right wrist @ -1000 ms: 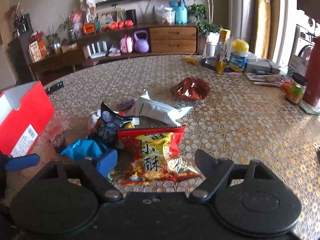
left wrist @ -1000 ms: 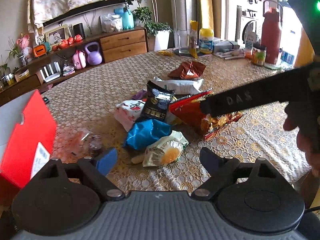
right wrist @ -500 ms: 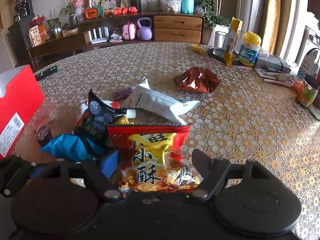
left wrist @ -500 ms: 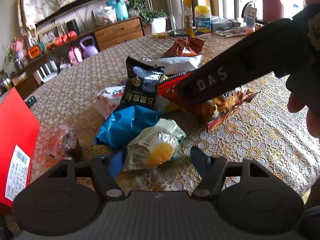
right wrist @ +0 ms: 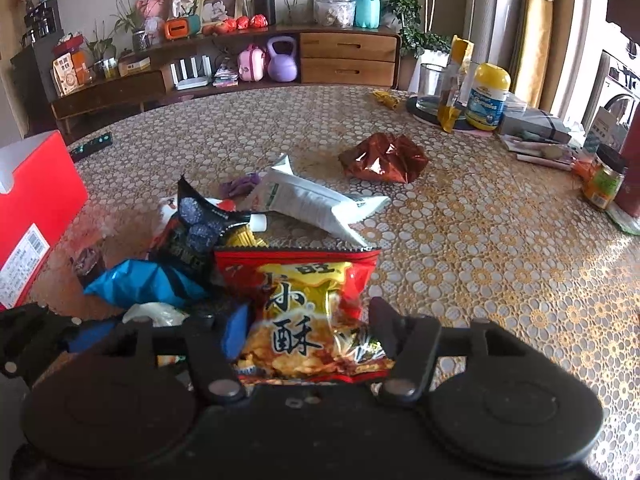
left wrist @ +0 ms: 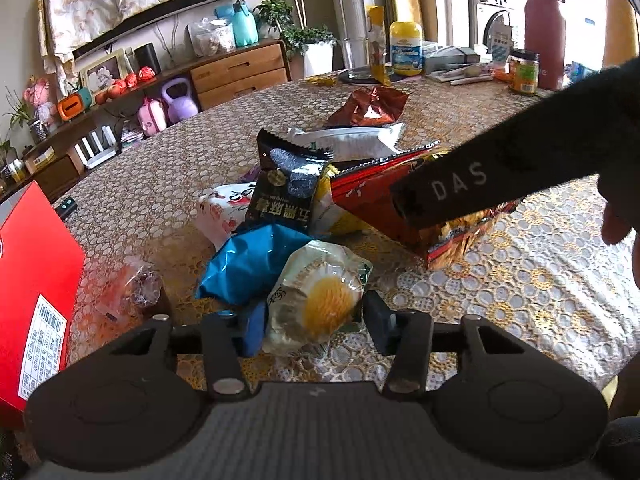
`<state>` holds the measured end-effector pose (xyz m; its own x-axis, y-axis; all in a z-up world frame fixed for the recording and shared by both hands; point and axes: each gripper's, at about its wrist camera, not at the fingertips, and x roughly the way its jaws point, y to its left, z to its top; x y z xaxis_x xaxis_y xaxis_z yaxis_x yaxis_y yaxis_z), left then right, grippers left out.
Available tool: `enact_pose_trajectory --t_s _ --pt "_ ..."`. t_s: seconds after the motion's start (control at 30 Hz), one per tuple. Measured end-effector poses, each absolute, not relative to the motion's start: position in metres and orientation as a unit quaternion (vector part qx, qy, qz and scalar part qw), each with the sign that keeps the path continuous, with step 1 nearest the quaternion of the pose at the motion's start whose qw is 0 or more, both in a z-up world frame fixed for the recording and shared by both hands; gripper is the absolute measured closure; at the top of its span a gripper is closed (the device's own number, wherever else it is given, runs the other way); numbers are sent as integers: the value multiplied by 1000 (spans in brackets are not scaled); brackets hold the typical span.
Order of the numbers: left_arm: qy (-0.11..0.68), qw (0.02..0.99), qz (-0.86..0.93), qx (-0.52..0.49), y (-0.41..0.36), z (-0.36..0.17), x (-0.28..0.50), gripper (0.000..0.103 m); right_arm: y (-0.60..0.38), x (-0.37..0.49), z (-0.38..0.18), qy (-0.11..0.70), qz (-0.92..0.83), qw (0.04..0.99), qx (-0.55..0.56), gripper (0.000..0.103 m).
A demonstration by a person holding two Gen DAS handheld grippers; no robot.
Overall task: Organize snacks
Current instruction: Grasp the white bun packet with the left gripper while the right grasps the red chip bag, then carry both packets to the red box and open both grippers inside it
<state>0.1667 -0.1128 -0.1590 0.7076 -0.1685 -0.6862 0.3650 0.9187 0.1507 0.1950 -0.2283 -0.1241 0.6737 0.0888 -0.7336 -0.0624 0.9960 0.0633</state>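
Closing: both grippers' jaws have just been narrowing, each with a snack bag between them.
Left gripper (left wrist: 314,326): astride the pale bag (left wrist: 316,300) printed with a yellow round; the blue pad touches its left side and the dark pad its right edge, so it looks pinched, the bag resting on the table (left wrist: 520,280).
Right gripper (right wrist: 308,330): astride the red bag (right wrist: 304,312) with yellow print; both pads press its lower sides, and the foil bulges between them.
Right gripper, left view: its dark body crosses from the right, over the red bag (left wrist: 372,204).
Pile: blue bag (left wrist: 248,260) just behind the pale one, touching it; black bag (left wrist: 286,188) propped upright behind that; white bag (left wrist: 348,140) lying flat further back.
Apart: crumpled brown bag (left wrist: 370,106) alone beyond the pile, well clear of it.
Red box (left wrist: 36,300): at the table's left edge, near the pile but not touching it.
Clear wrapper (left wrist: 128,288): between box and blue bag.
Far side: yellow-capped bottle (right wrist: 488,96), glass (right wrist: 430,82) and jar (right wrist: 606,178) stand along the far edge.
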Motion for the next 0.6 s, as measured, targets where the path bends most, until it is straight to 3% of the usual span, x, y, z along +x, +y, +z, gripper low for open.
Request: enact_pose_trajectory --t_s 0.6 --pt "344 925 -145 66 -78 -92 120 54 -224 126 -67 365 51 929 19 46"
